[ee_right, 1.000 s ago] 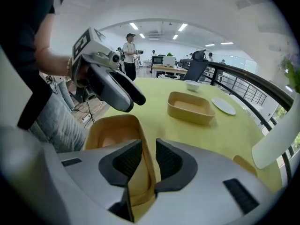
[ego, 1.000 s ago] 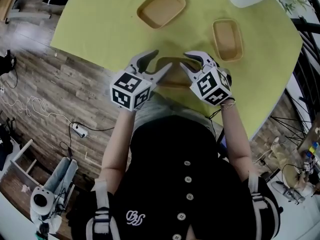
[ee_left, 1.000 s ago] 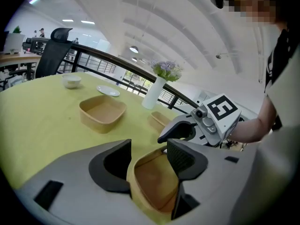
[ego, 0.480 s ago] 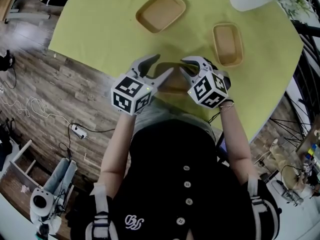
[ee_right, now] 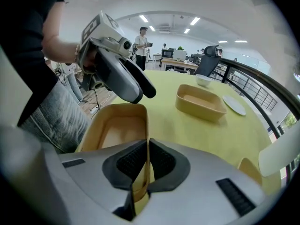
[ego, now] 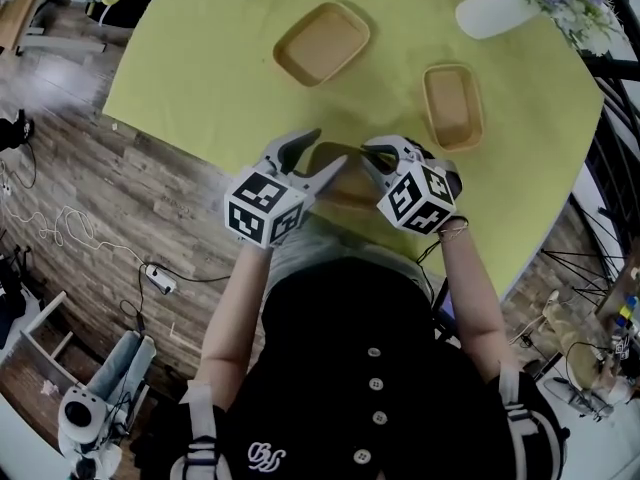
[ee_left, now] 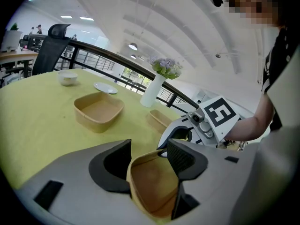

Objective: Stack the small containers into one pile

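Note:
Three tan containers lie on the yellow-green table (ego: 200,78). The near container (ego: 345,173) sits at the table's front edge between both grippers. My right gripper (ego: 372,158) is closing its jaws on this container's right wall (ee_right: 143,125), and the pads (ee_right: 131,161) pinch the wall. My left gripper (ego: 325,153) is open, its jaws straddling the container's left end (ee_left: 150,191) without squeezing it. A larger square container (ego: 322,43) rests farther back. A narrow one (ego: 453,106) lies to the right.
A white vase (ego: 495,8) with purple flowers stands at the back right. A small bowl (ee_left: 68,78) and a plate (ee_left: 101,87) sit at the far edge. Wooden floor with cables lies left of the table, a railing to the right.
My right gripper's jaws have come together on the near container's wall. The left gripper has stayed open at the other end, almost unmoved.

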